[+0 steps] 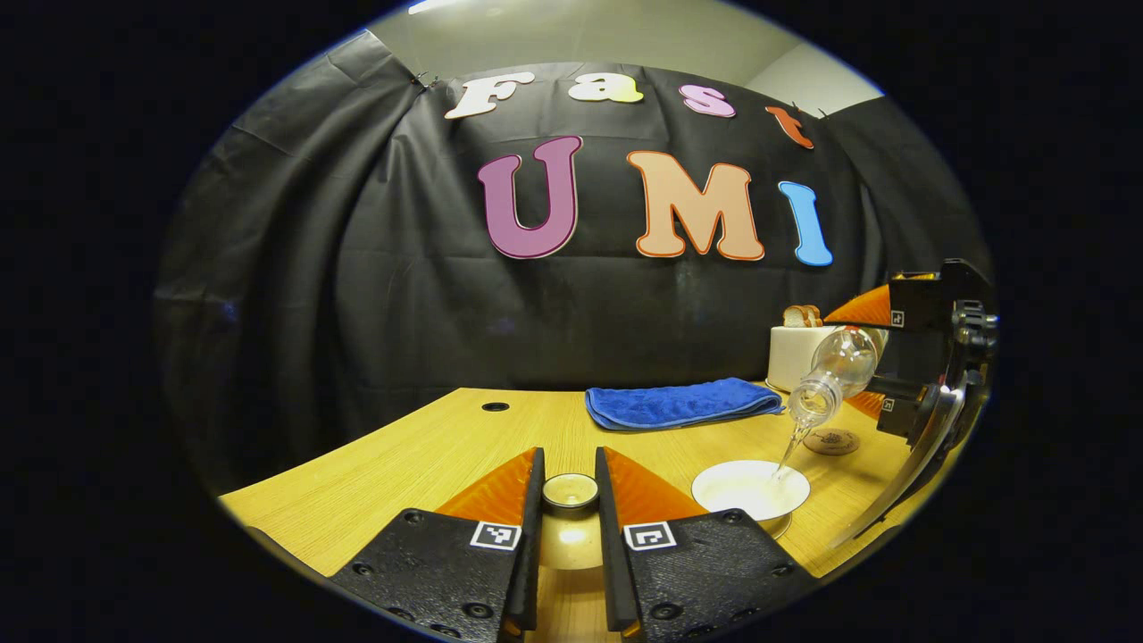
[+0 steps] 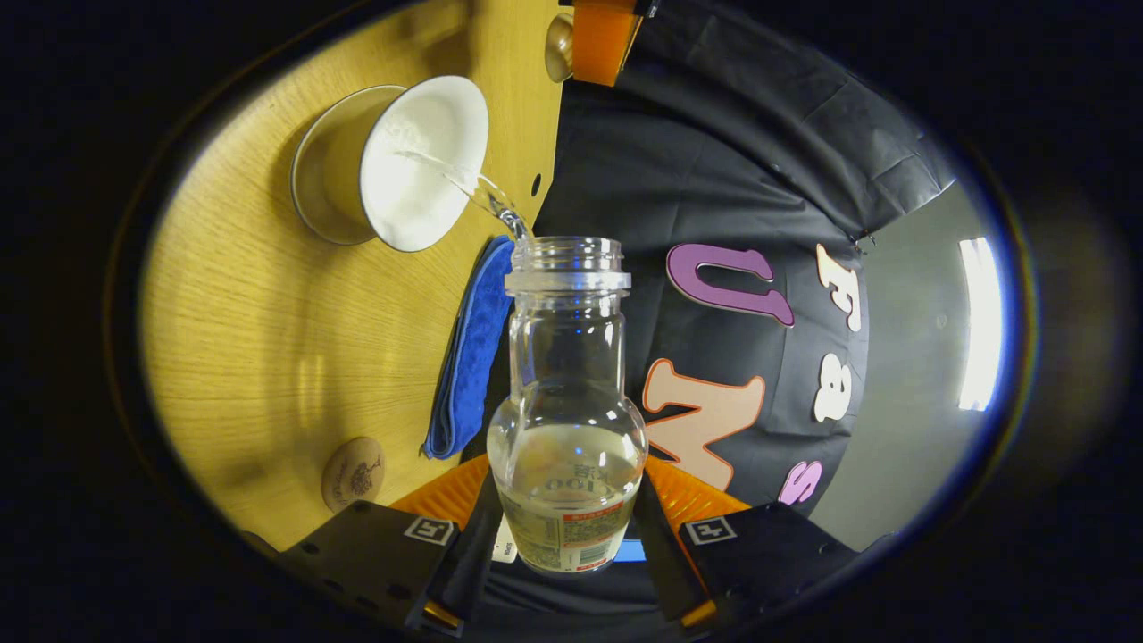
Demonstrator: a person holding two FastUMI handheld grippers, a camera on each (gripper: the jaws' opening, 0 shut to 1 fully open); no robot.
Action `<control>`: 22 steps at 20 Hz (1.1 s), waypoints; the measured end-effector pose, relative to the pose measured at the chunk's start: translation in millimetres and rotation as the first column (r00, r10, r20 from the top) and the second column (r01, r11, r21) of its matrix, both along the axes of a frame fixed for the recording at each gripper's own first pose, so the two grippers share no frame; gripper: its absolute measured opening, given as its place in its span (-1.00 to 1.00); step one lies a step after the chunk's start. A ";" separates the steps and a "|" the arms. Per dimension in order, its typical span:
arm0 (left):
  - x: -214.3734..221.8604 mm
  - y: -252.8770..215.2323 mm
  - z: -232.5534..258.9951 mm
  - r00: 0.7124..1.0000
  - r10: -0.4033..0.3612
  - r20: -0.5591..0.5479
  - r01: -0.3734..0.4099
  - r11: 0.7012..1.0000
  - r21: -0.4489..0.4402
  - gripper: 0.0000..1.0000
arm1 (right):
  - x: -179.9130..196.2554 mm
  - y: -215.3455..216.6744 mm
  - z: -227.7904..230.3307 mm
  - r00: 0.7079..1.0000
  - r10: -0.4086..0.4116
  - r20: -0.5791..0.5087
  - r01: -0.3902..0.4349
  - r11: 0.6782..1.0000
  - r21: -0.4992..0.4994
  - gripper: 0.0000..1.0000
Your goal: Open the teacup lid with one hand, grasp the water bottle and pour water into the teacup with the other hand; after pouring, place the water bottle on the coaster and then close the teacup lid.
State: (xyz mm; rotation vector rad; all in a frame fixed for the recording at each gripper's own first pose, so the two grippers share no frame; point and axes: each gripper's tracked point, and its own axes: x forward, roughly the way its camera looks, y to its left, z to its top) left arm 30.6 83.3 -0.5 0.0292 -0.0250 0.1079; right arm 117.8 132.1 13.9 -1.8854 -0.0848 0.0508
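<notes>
My left gripper is shut on the knob of the teacup lid, which it holds to the left of the cup. The white teacup stands uncovered on its saucer. My right gripper is shut on the clear water bottle, tilted mouth-down over the teacup. A thin stream of water runs from the bottle's mouth into the cup. In the left gripper view the bottle hangs above and right of the cup, held by the right gripper. The round coaster lies bare just behind the cup.
A folded blue towel lies at the back of the wooden table. A white toaster with bread stands at the back right. The coaster and towel lie beside the cup. A cable hole marks the table's back left.
</notes>
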 end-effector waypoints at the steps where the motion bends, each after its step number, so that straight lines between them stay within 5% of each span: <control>1: 0.0 0.2 0.5 1.000 0.000 0.000 0.000 1.000 0.000 -0.46 | -1.6 2.4 2.4 1.000 0.010 0.016 -0.010 1.000 -0.012 0.58; 14: -0.1 0.5 0.7 1.000 0.002 0.000 -0.002 1.000 0.000 -0.46 | -6.3 28.3 6.7 0.990 0.117 0.075 -0.105 0.982 -0.155 0.58; 22: 0.2 0.7 1.0 1.000 0.003 0.001 -0.003 1.000 0.001 -0.46 | -6.9 30.2 -0.1 0.990 0.129 0.058 -0.120 0.983 -0.139 0.59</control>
